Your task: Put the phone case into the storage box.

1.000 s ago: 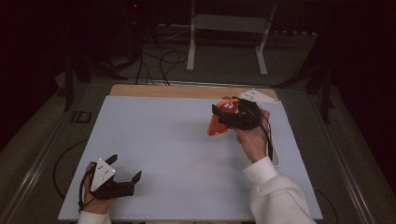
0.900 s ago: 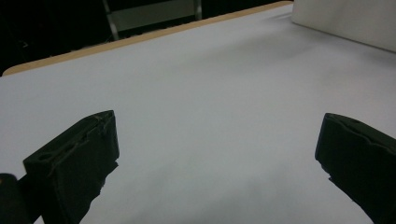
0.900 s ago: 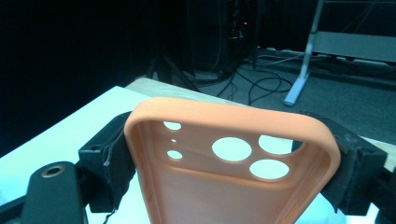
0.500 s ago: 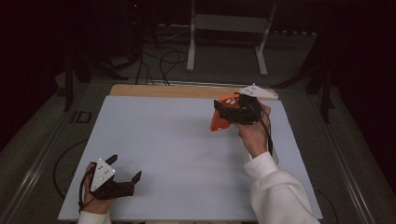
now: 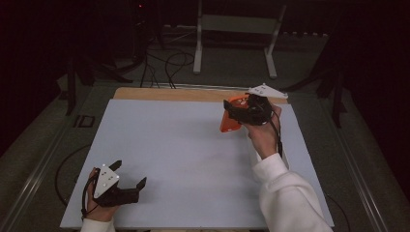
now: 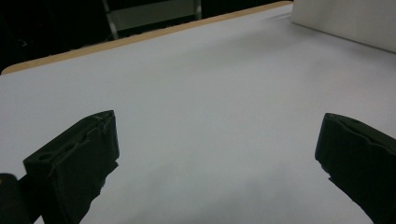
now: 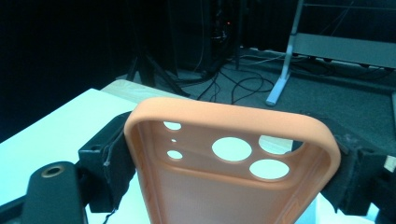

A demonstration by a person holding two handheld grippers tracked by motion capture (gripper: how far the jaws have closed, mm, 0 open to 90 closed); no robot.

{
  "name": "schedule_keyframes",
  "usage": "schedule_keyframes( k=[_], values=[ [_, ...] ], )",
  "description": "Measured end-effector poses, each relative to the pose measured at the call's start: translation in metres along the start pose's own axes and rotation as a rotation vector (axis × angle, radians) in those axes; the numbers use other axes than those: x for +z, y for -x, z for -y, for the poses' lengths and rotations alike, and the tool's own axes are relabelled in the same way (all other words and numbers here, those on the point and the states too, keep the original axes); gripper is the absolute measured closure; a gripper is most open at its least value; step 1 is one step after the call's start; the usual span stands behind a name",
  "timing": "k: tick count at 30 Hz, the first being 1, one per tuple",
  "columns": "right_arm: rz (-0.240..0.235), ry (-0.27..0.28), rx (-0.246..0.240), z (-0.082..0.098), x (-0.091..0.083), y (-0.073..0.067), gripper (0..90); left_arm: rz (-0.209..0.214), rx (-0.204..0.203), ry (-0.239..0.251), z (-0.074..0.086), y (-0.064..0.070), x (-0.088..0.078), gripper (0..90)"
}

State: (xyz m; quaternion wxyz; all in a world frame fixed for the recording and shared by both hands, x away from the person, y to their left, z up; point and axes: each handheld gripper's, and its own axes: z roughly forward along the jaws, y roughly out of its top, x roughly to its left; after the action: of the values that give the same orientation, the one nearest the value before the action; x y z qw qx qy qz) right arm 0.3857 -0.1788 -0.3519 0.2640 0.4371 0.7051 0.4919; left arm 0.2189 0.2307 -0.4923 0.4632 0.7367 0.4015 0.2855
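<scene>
Held thing: orange soft-plastic phone case with round camera cut-outs (image 7: pixel 231 161), clamped across its width between the two black jaws of the right tool (image 5: pixel 241 112); upper right of the high view, raised above the far right part of the surface.
Right tool state: closed on the case, one jaw pressed against each long side edge in the right gripper view.
Case long axis: running away from the jaws, camera-hole end farthest out; open inner side turned toward the right gripper camera.
Case in the high view: orange body (image 5: pixel 228 121) jutting out from the tool toward the frame's left and downward, tilted, apparently not touching the surface.
Left tool (image 5: pixel 129 176): lower left of the high view, jaws spread wide, nothing between them; bare surface between the jaws in the left gripper view.
Key relation: case up and to the right of the left tool across the frame, well apart; right hand (image 5: pixel 263 137) far nearer, already in charge of it.
Surface: pale blue-white sheet (image 5: pixel 183 154) over a wooden board edge (image 5: pixel 159 94) at the frame's upper part.
Judgement: any hand-over or set-down likely turns on swinging the case's free end toward the frame's centre.
</scene>
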Motion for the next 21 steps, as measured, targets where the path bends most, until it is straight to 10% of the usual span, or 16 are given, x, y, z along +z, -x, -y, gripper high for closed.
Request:
schedule_keyframes(
  k=[21],
  values=[
    [0.066,0.005,0.006,-0.003,0.005,0.021,16.8,-0.002,0.002,0.001,0.000,0.000,0.000,0.5]
  ],
)
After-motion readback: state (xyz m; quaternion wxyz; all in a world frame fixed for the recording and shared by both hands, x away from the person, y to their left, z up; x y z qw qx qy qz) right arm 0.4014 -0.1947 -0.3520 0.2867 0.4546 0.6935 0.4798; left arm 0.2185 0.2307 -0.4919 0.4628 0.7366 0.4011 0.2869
